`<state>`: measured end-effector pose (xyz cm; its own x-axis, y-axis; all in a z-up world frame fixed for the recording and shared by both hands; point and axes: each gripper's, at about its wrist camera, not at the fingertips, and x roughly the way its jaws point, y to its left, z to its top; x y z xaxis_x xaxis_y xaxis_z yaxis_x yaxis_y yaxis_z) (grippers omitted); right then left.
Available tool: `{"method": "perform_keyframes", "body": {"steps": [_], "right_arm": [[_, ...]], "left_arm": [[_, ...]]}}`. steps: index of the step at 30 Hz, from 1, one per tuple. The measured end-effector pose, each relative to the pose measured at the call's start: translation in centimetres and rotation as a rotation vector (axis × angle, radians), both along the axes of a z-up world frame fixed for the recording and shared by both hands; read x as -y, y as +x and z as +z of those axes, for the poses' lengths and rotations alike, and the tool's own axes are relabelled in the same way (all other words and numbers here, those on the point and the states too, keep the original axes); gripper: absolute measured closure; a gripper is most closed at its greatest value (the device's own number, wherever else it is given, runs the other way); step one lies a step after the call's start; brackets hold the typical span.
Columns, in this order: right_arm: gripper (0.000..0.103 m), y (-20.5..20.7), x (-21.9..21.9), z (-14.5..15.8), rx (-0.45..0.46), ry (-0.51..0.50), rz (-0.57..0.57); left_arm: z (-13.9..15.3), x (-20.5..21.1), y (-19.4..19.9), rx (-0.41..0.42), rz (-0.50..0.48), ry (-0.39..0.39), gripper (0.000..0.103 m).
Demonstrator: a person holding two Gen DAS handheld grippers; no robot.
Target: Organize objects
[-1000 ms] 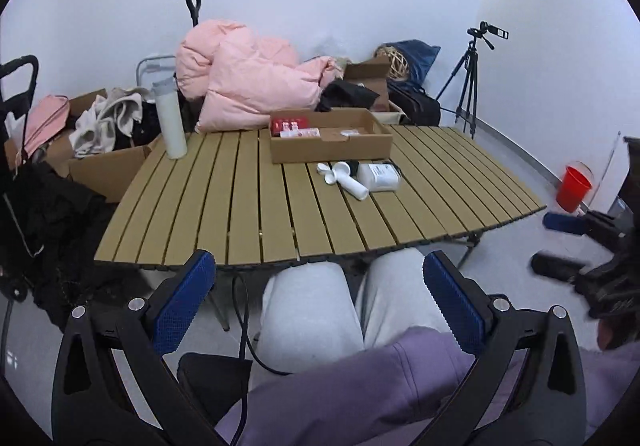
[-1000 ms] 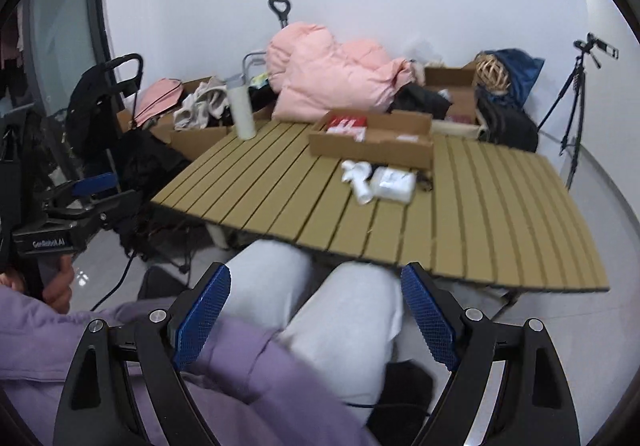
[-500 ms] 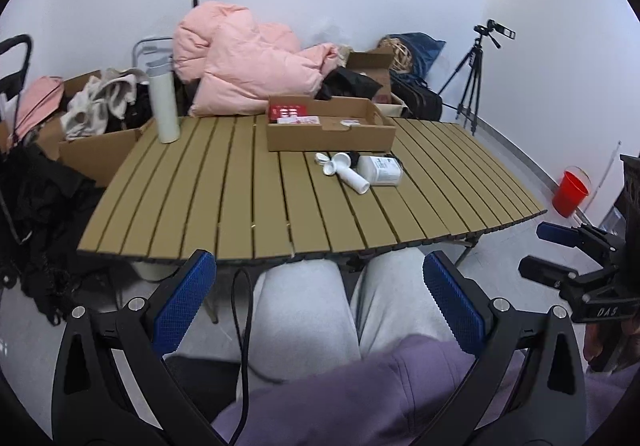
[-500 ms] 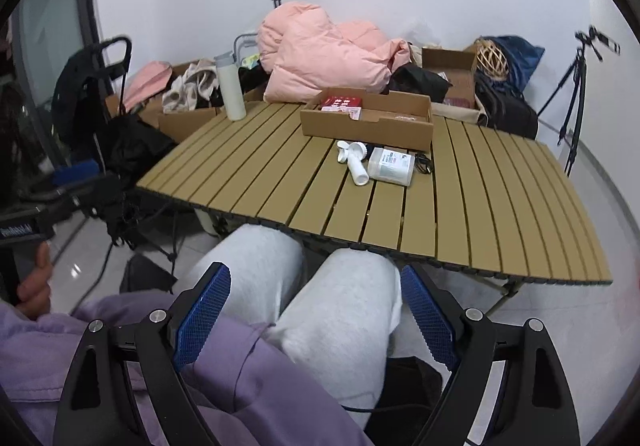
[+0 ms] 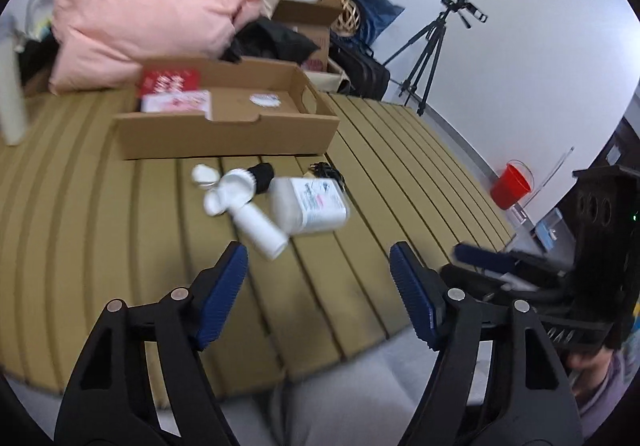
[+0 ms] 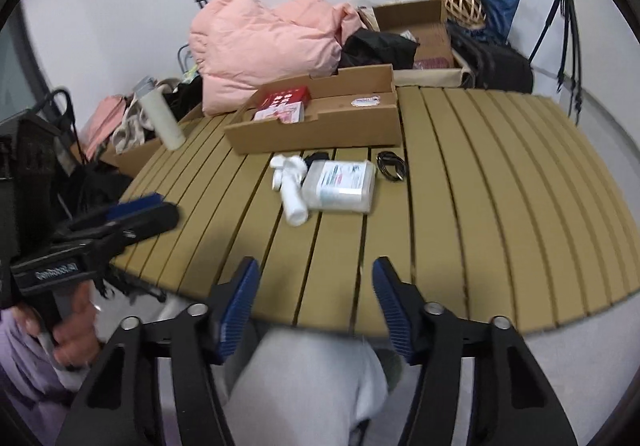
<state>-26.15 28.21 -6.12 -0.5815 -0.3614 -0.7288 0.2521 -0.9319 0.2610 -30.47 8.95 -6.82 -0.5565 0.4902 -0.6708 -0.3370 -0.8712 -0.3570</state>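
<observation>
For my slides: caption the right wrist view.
Open right gripper above slatted wooden table, facing white plastic bottle.

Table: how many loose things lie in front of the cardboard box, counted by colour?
White: 2 (handheld gadget, labelled bottle)
Black: 2 (coiled cable, small dark item)
Total: 4

- A cardboard tray (image 6: 320, 126) sits on the slatted table (image 6: 480, 186), toward its far side.
- Two small boxes (image 6: 286, 104) lie in the tray's left end.
- Before the tray lie a handheld fan (image 6: 290, 186) and, touching its right side, a flat bottle (image 6: 340, 186).
- A coiled cable (image 6: 392, 166) lies just right of the bottle.
- A tall flask (image 6: 162, 114) stands at the table's far left corner.
</observation>
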Motion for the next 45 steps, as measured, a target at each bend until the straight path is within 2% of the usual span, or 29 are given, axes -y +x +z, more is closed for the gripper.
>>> {"method": "perform_keyframes", "body": {"steps": [3,6,9,10,12,14,17,21,24,28,33,37,41,45], "right_arm": [[0.057,-5.1,0.0,-2.5,0.066,-0.041,-0.017],[0.062,-8.6,-0.1,-4.1,0.110,-0.091,-0.037],[0.063,-12.2,-0.5,-5.9,0.140,-0.132,-0.055],[0.063,-12.9,-0.6,-6.5,0.153,-0.143,-0.056],[0.063,-14.7,-0.6,-7.9,0.193,-0.176,-0.053],[0.063,-15.6,-0.5,-9.2,0.230,-0.206,-0.038],[0.065,-15.9,-0.8,-9.6,0.249,-0.256,-0.058],[0.071,-15.0,-1.3,-7.7,0.219,-0.253,-0.072],[0.071,-13.4,-1.9,-4.8,0.168,-0.251,-0.072],[0.071,-12.5,-2.6,-0.5,0.100,-0.257,-0.069],[0.071,-16.4,-2.5,3.0,0.092,-0.282,-0.054],[0.071,-22.5,-2.0,4.9,0.106,-0.290,-0.048],[0.071,-28.3,-1.5,5.1,0.122,-0.262,-0.056],[0.071,-34.3,-0.6,3.1,0.155,-0.200,-0.070]], "left_arm": [[-2.0,-2.0,-3.7,0.043,-0.023,-0.014,0.033],[-4.3,-3.3,-6.9,0.110,-0.035,-0.027,0.054],[-6.4,-3.6,-9.2,0.157,-0.022,-0.048,0.058],[-6.9,-3.5,-9.7,0.178,-0.016,-0.047,0.071],[-7.4,-3.5,-10.2,0.200,-0.042,-0.017,0.073],[-7.3,-3.5,-10.0,0.181,-0.036,-0.032,0.074],[-7.2,-3.4,-10.0,0.196,-0.021,-0.021,0.076],[-4.4,-4.0,-8.3,0.141,-0.038,-0.044,0.076],[-1.4,-4.0,-6.7,0.098,-0.058,-0.009,0.076],[2.7,-4.5,-6.8,0.040,-0.082,-0.025,0.076],[5.9,-4.0,-12.5,0.046,-0.034,0.018,0.076],[7.6,-4.0,-18.1,0.032,-0.029,0.003,0.076],[6.3,-3.9,-24.5,0.092,-0.020,0.025,0.076],[2.7,-3.6,-30.5,0.161,-0.004,0.030,0.076]]}}
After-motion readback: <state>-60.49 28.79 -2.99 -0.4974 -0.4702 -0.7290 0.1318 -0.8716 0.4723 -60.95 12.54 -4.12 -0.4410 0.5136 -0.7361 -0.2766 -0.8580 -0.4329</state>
